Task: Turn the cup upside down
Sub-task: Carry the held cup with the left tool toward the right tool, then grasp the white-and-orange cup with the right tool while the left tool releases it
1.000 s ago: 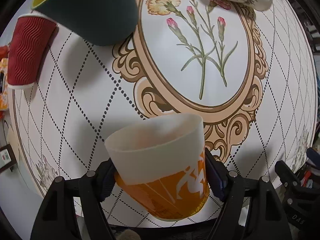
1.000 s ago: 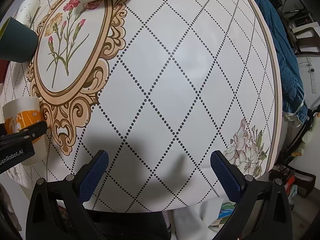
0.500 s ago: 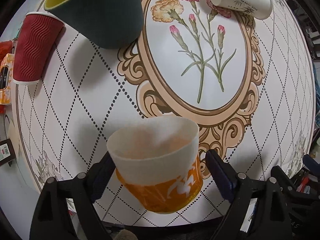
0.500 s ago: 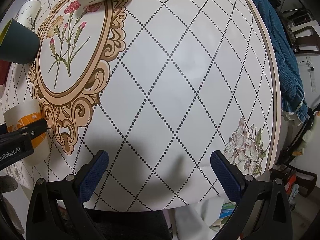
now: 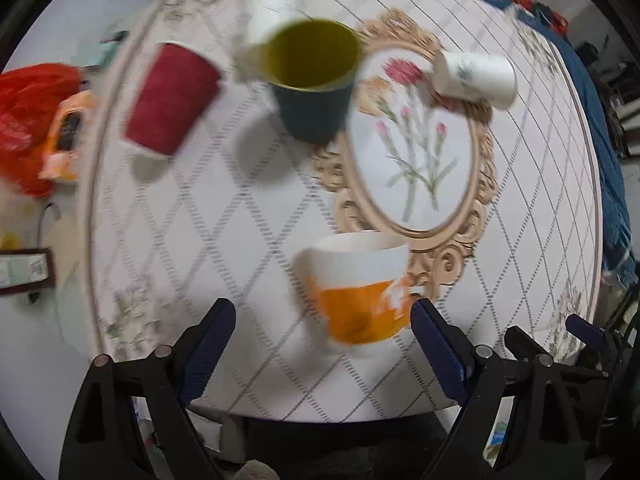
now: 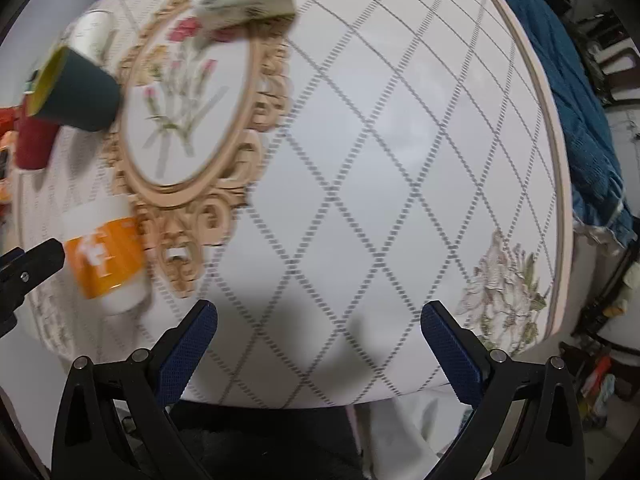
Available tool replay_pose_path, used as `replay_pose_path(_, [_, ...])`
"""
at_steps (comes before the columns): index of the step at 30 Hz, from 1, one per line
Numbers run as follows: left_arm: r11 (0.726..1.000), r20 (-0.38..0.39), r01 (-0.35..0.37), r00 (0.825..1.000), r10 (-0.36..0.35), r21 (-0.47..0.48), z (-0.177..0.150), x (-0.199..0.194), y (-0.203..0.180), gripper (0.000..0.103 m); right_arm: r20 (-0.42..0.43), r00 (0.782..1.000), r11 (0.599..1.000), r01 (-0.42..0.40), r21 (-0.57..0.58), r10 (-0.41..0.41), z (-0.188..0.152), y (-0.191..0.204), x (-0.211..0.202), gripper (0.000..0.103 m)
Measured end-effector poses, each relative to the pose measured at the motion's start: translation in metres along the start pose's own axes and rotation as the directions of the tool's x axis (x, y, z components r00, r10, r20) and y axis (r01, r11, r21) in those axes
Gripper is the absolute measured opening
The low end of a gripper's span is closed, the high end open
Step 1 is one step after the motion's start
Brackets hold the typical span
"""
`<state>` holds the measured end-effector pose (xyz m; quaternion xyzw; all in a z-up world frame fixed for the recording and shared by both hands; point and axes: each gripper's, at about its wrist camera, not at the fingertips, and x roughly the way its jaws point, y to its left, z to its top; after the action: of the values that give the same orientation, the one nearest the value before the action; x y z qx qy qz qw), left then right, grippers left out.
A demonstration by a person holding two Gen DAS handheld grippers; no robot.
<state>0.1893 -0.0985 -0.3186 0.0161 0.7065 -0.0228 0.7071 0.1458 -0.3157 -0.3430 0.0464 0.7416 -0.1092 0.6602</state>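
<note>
L gripper (image 5: 322, 326) is sitting spread, clear of orange-and-white cup (image 5: 360, 288) standing on table (image 6: 360, 160). R gripper (image 6: 318, 332) is spread, idling. Probably between cups; next needs fresh grasp.

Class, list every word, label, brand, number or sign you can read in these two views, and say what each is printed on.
None can be read.
White marking on the orange-and-white paper cup: blurred.
Dark print on the white floral paper cup lying on its side: blurred.
Orange packet beside the red bag: label blurred.
</note>
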Motion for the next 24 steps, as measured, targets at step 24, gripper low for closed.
replay_pose_path(24, [0.918,-0.007,-0.108,0.993,0.114,-0.382,-0.058,0.021,0.148,0.093,0.393,0.906,0.136,0.414,-0.9,-0.158,-0.063,0.205,-0.052,0.103])
